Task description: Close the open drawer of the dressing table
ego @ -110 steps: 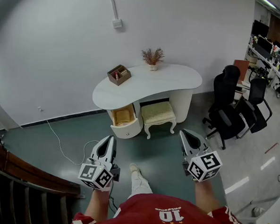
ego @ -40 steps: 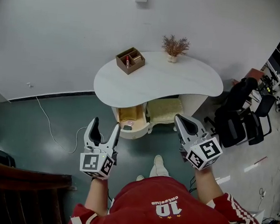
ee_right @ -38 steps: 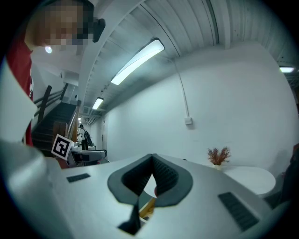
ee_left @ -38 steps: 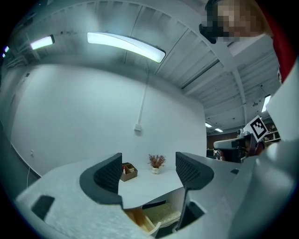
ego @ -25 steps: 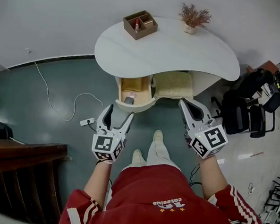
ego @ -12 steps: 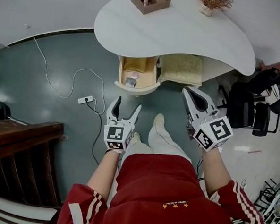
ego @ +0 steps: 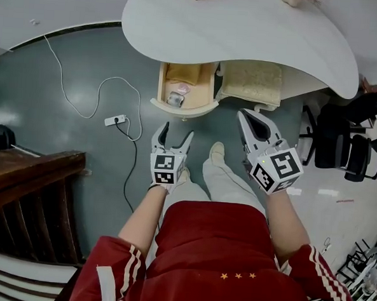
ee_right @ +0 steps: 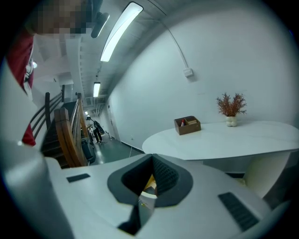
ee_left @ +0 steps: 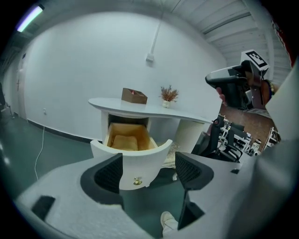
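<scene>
I count one dressing table (ego: 247, 29), one open drawer (ego: 186, 108), one stool (ego: 251, 82), one power strip (ego: 115, 120) and two grippers, the left gripper (ego: 173, 133) and the right gripper (ego: 246, 118).

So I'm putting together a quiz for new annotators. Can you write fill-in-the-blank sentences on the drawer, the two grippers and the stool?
1. The wood-lined drawer with the curved white front is ____.
2. The left gripper, aimed at that drawer front, has its jaws ____.
3. The right gripper has its jaws ____.
4. The cream cushioned stool sits ____ the white curved tabletop.

Missing words: open; apart; together; under.
</scene>
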Demonstrator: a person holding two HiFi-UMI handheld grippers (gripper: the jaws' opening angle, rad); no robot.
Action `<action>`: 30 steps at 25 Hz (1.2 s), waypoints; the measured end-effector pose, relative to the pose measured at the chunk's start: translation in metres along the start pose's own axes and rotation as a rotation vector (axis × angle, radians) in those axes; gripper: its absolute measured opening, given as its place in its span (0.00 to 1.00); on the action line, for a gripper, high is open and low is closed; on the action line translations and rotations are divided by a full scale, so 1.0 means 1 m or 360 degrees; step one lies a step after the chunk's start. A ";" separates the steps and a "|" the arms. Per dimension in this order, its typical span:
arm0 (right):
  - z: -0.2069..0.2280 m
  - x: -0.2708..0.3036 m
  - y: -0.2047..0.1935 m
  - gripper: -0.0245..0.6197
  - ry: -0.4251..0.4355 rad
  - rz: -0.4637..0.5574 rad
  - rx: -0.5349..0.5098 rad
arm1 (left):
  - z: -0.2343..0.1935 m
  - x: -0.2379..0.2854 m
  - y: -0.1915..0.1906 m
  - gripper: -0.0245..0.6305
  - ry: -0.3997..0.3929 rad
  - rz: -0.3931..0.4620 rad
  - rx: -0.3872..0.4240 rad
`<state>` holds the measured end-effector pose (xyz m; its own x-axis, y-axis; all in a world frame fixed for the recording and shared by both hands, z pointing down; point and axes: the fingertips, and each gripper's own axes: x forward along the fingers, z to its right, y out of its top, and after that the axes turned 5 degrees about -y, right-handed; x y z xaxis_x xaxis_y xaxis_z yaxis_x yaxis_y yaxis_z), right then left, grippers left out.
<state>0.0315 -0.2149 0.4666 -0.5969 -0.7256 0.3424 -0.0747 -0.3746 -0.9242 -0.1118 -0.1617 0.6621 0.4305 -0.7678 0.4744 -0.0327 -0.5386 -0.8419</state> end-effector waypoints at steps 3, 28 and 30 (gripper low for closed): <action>0.009 0.009 -0.009 0.05 0.0008 -0.0006 0.0028 | -0.010 0.020 -0.023 0.57 0.0043 -0.0056 -0.0101; 0.034 0.036 -0.093 0.05 -0.0021 -0.0167 0.0144 | -0.046 0.094 -0.120 0.22 0.0138 -0.0313 -0.0426; 0.033 0.036 -0.097 0.05 -0.0013 -0.0181 0.0144 | -0.049 0.095 -0.117 0.22 0.0167 -0.0304 -0.0376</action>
<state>0.0434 -0.2239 0.5741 -0.5822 -0.6799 0.4458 -0.0690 -0.5050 -0.8603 -0.1112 -0.1888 0.8181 0.3540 -0.6700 0.6525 -0.1742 -0.7327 -0.6578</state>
